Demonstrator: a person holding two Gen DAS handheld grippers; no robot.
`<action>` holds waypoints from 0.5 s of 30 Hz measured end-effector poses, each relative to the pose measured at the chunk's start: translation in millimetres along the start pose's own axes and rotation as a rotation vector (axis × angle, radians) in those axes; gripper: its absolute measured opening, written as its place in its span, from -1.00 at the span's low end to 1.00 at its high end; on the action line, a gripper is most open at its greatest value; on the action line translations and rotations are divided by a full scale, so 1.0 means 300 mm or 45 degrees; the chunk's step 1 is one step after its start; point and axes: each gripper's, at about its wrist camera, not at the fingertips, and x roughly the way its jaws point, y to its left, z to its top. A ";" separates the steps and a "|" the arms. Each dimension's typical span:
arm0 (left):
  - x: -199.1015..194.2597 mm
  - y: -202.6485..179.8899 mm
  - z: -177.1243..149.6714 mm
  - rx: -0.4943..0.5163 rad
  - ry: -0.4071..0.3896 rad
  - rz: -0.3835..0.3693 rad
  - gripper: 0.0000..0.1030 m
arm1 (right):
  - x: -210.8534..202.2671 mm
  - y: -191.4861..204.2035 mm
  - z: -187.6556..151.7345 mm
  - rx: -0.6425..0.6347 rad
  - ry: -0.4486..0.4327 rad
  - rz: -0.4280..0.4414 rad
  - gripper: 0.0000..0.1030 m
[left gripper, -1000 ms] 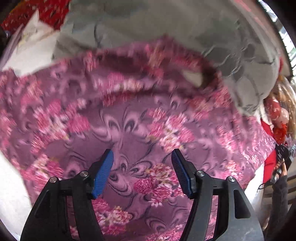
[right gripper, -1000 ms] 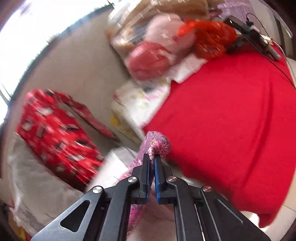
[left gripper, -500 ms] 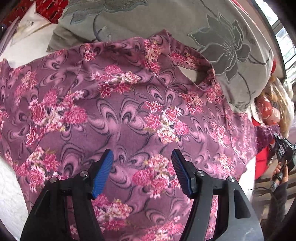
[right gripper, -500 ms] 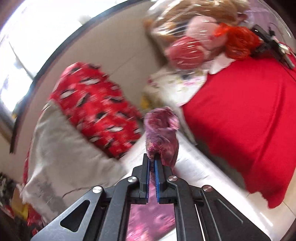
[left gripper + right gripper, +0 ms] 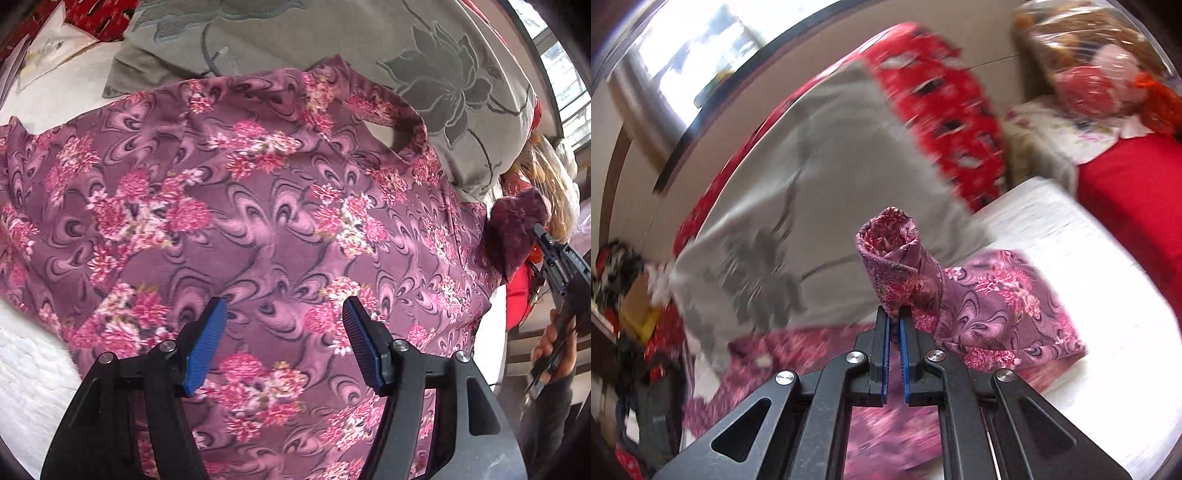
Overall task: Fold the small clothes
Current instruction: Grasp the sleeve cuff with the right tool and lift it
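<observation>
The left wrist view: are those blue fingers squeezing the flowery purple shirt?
No: the left gripper is open, its fingers spread above the flat shirt.

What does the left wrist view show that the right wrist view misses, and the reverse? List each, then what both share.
Only the left wrist view: the left tool, open above the spread floral top, plus the top's neck opening and the hand holding the other tool.

Only the right wrist view: the window, the red patterned fabric, the red cover and the bagged toys.

Both: the right tool shut on the top's sleeve, the grey flowered cushion and the white bedding.
</observation>
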 end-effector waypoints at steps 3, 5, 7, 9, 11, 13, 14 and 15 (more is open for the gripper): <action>-0.015 0.021 0.010 -0.013 -0.002 -0.016 0.25 | 0.050 0.105 -0.063 -0.047 0.063 0.049 -0.91; -0.013 0.023 0.020 -0.018 -0.004 -0.027 0.25 | 0.083 0.181 -0.105 -0.082 0.100 0.078 -0.91; -0.029 0.048 0.027 -0.025 -0.007 -0.041 0.25 | 0.113 0.251 -0.147 -0.110 0.138 0.116 -0.91; -0.049 0.070 0.033 -0.034 -0.012 -0.053 0.25 | 0.138 0.326 -0.194 -0.145 0.170 0.150 -0.91; -0.072 0.094 0.038 -0.040 -0.021 -0.063 0.25 | 0.159 0.388 -0.235 -0.172 0.207 0.191 -0.91; -0.094 0.114 0.039 -0.049 -0.033 -0.070 0.25 | 0.182 0.458 -0.283 -0.206 0.247 0.234 -0.91; -0.104 0.125 0.041 -0.055 -0.038 -0.075 0.25 | 0.194 0.499 -0.311 -0.226 0.268 0.259 -0.91; -0.112 0.136 0.044 -0.063 -0.040 -0.081 0.25 | 0.208 0.539 -0.339 -0.246 0.290 0.280 -0.91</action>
